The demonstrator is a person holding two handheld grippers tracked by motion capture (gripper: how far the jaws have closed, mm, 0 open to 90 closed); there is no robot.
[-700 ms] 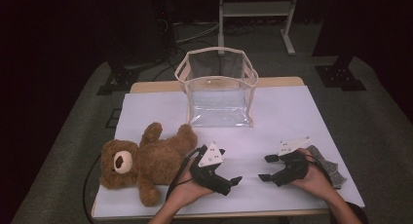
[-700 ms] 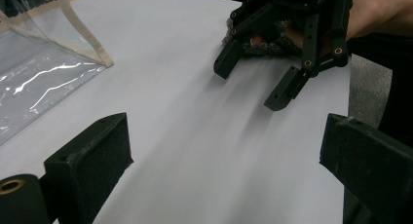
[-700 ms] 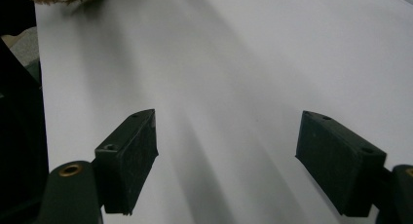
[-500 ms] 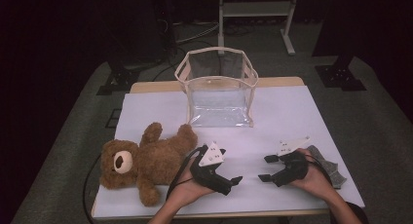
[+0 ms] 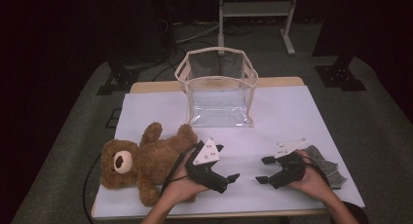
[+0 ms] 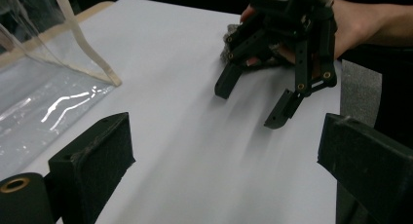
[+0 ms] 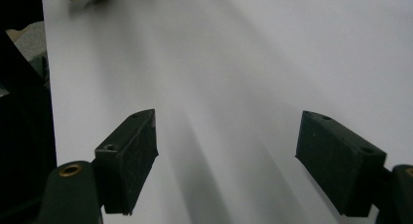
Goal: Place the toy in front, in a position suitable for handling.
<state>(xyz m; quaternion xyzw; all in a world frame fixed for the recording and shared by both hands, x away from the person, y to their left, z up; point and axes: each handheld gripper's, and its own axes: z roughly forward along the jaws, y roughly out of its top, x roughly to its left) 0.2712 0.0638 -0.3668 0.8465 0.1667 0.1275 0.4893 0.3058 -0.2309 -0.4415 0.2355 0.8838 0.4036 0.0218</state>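
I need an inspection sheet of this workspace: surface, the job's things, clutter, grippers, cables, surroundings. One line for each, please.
Surface: table under a white cover, wooden edge at the far side.
Job's things: teddy bear lying at the near left; clear bag standing open, far centre.
Clutter: grey cloth beside the right hand.
Grippers: left gripper open, holds nothing; right gripper open, holds nothing.
Cables: black cable hanging off the left edge.
Surroundings: dark floor, metal stand behind the table.
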